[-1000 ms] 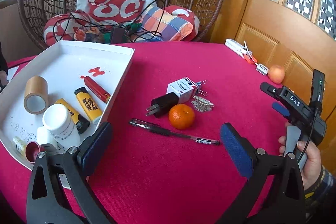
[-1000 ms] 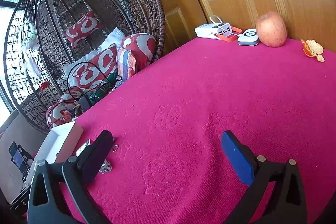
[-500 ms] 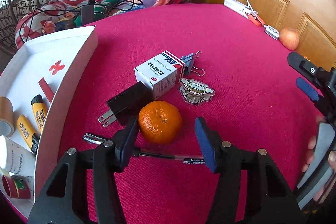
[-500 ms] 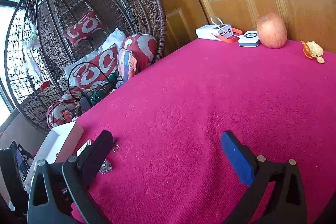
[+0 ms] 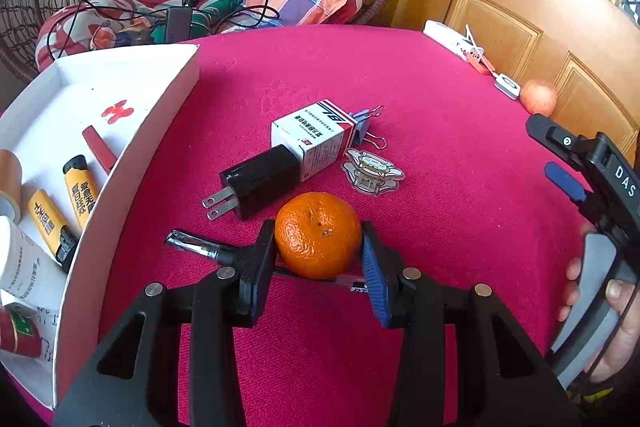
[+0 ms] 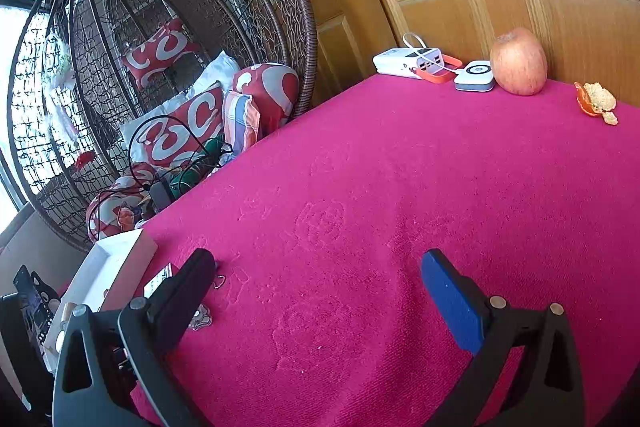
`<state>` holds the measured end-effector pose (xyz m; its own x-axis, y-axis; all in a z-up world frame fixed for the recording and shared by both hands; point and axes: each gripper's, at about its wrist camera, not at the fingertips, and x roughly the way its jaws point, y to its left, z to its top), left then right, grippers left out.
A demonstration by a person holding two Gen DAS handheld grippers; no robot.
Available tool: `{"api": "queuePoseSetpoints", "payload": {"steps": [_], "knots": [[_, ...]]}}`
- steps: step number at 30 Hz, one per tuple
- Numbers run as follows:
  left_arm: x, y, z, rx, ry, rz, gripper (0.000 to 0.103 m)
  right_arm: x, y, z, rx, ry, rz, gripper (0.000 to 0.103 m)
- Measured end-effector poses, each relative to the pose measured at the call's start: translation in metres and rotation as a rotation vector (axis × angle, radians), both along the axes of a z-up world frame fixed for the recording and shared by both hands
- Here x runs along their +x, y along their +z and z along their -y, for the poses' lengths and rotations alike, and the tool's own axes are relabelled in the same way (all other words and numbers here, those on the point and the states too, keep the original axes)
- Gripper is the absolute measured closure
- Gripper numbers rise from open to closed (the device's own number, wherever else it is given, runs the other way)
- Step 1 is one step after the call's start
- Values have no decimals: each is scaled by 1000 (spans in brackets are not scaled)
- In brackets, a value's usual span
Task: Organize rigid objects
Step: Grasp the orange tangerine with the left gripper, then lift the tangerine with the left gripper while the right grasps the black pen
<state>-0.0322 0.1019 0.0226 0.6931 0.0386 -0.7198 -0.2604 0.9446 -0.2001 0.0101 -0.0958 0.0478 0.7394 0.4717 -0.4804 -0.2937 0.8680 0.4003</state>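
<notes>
The round table under its magenta pile cloth (image 5: 440,227) carries the whole job, with the shallow white cardboard tray (image 5: 160,131) at its left edge already holding yellow glue tubes, a roll of brown tape and a white bottle. A second ago the left gripper (image 5: 319,247) hung wide open, well back from the loose items; it has since come forward and down, and its jaws are closing around the small round orange mandarin (image 5: 318,235). The black pad sits against the fruit's left side and the blue pad against its right, so contact looks made, though the squeeze is probably not finished. The mandarin rests on the cloth, partly over the black ballpoint pen (image 5: 200,245) that runs beneath it, and just in front of the black two-pin wall charger (image 5: 260,183).

That puts the step at the grasp itself: next would likely be a lift and a carry left to the tray. The pen could be dragged along if a pad catches it.

Still loose are the white, red and blue carton (image 5: 316,139), the flat cartoon keyring charm (image 5: 372,173) and the blue binder clips (image 5: 366,129). The right gripper (image 6: 316,287) has not moved; its jaws stand wide apart over bare cloth, holding nothing.
</notes>
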Motion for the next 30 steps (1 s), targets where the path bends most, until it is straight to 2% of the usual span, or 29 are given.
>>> {"api": "queuePoseSetpoints", "payload": {"steps": [11,27,30], "knots": [[-35,35,3,-24,-2,119,63,2,-1,-2,-21,-4,-10,0],[-42,40,7,-22,-8,150,63,-1,0,-6,-37,7,0,0],[-46,43,6,-20,-5,160,63,-1,2,-10,-26,60,10,0]]}}
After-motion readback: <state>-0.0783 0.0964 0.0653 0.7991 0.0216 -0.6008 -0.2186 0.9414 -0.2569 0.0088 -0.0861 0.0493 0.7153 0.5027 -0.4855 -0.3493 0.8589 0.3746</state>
